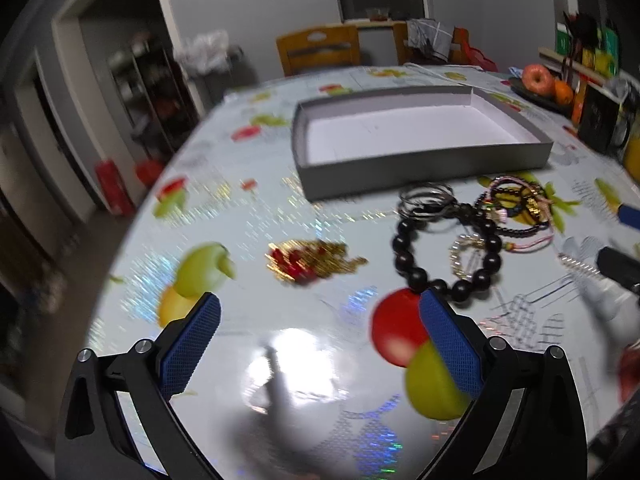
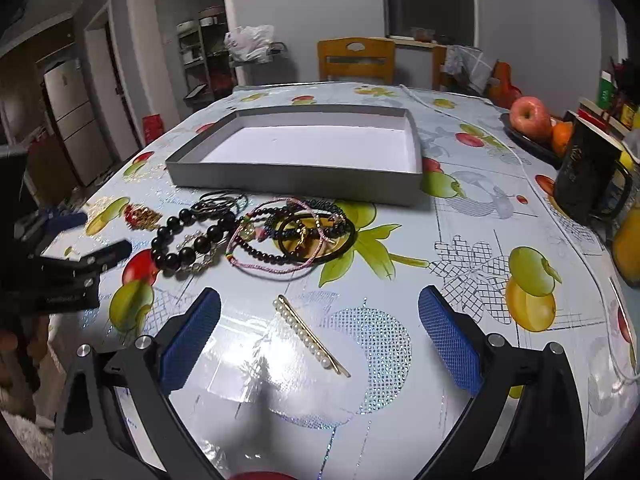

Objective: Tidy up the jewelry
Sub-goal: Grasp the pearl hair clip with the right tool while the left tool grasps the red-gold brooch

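A shallow grey box (image 2: 296,178) (image 1: 420,168) with a white floor lies empty on the table. In front of it lies a pile of jewelry: a black bead bracelet (image 2: 188,240) (image 1: 444,256), thin metal bangles (image 2: 220,202) (image 1: 426,200), tangled cord and bead bracelets (image 2: 296,236) (image 1: 516,208), and a red-and-gold piece (image 2: 142,214) (image 1: 312,260). A gold pearl hair clip (image 2: 310,336) lies alone between the fingers of my right gripper (image 2: 319,308), which is open. My left gripper (image 1: 319,312) is open over bare table, just short of the red-and-gold piece, and also appears at the left in the right wrist view (image 2: 86,236).
The table wears a glossy fruit-print cloth (image 2: 480,240). A dark plate with an apple (image 2: 530,118) and an orange, a black mug (image 2: 588,172) and a yellow container stand along the right side. Wooden chairs (image 2: 356,60) stand behind the far edge. The table's left edge drops to the floor.
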